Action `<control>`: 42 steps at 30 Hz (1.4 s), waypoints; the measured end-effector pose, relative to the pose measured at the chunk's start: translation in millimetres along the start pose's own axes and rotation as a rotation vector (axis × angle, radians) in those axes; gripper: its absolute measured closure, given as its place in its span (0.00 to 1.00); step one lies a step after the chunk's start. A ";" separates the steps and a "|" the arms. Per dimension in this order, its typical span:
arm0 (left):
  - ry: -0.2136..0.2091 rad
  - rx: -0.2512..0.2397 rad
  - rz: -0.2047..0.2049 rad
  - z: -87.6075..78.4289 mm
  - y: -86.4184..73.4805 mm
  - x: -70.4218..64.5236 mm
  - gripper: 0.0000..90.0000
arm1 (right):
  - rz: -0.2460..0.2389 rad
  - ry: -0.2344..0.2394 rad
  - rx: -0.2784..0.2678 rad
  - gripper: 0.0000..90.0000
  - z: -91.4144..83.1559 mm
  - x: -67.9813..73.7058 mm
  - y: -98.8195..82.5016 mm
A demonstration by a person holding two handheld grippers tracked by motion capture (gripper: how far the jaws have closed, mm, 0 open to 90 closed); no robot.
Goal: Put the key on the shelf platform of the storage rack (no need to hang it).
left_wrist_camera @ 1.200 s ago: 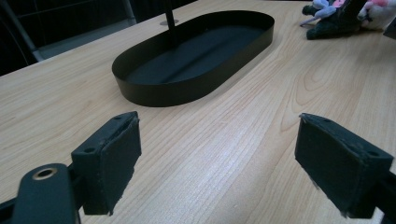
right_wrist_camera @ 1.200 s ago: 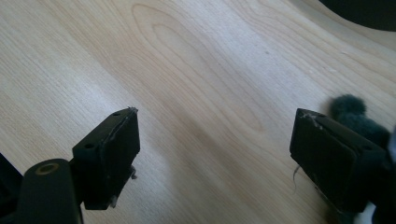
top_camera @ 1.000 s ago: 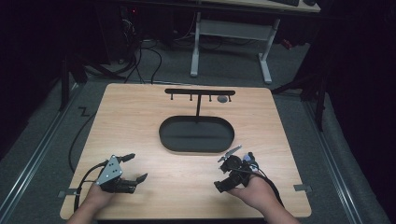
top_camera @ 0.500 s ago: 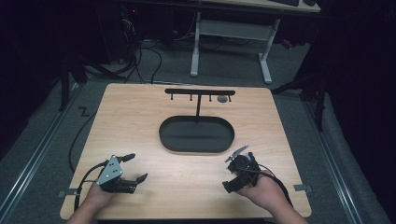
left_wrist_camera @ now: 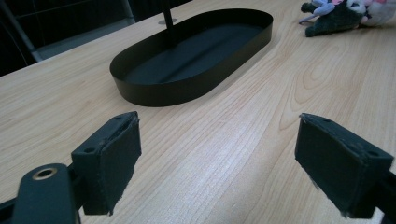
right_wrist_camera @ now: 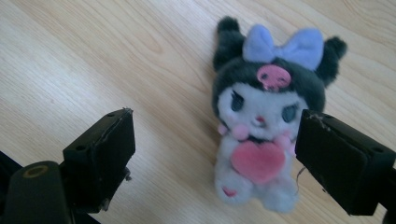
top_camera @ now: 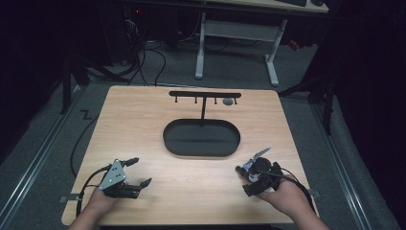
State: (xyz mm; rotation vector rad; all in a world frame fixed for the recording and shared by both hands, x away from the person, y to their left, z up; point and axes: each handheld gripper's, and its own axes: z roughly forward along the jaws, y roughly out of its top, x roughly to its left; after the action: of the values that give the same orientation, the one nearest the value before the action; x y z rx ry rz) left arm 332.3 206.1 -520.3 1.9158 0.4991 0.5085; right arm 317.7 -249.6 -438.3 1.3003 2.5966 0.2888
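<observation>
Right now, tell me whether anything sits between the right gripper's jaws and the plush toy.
Nothing visible does. In the right gripper view the plush toy lies flat on the bare wooden table, face up, with the right gripper above it, jaws open and apart from it. The black oval tray sits farther up the table, out of the way.
</observation>
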 end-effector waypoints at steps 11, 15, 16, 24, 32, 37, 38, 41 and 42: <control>0.000 0.000 0.000 0.2 0.0 -0.1 0.17 | 0.038 -0.016 0.012 0.14 -0.9 -16.3 -14.2; -0.001 0.000 -0.001 0.4 0.1 -0.3 0.17 | 0.071 -0.019 0.025 0.13 1.4 -22.6 -18.8; -0.001 0.000 -0.001 0.4 0.0 -0.4 0.17 | 0.097 -0.018 0.024 0.11 3.5 -26.5 -21.1; -0.002 0.000 0.000 0.5 0.1 -0.4 0.17 | 0.152 0.010 0.051 0.07 14.1 -35.5 -27.3; -0.002 0.000 0.000 0.4 0.0 -0.4 0.17 | 0.143 0.015 0.081 0.09 28.3 -33.2 -29.5; -0.002 0.000 -0.002 0.4 0.0 -0.1 0.17 | 0.140 0.036 0.087 0.16 32.4 -34.0 -30.4; -0.003 0.000 -0.001 0.3 0.0 -0.2 0.17 | 0.140 0.035 0.091 0.17 34.1 -34.4 -30.8; -0.003 0.000 -0.001 0.4 0.0 -0.2 0.17 | 0.146 0.037 0.101 0.24 38.5 -35.5 -31.2; -0.001 -0.001 -0.002 0.4 0.0 -0.1 0.17 | 0.149 0.035 0.103 0.25 38.8 -35.8 -30.9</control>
State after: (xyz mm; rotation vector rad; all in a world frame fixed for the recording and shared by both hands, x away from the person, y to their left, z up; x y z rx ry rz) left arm 332.5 205.7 -520.5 1.9148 0.4998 0.5065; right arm 326.1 -293.7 -479.8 1.5411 2.5776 0.2070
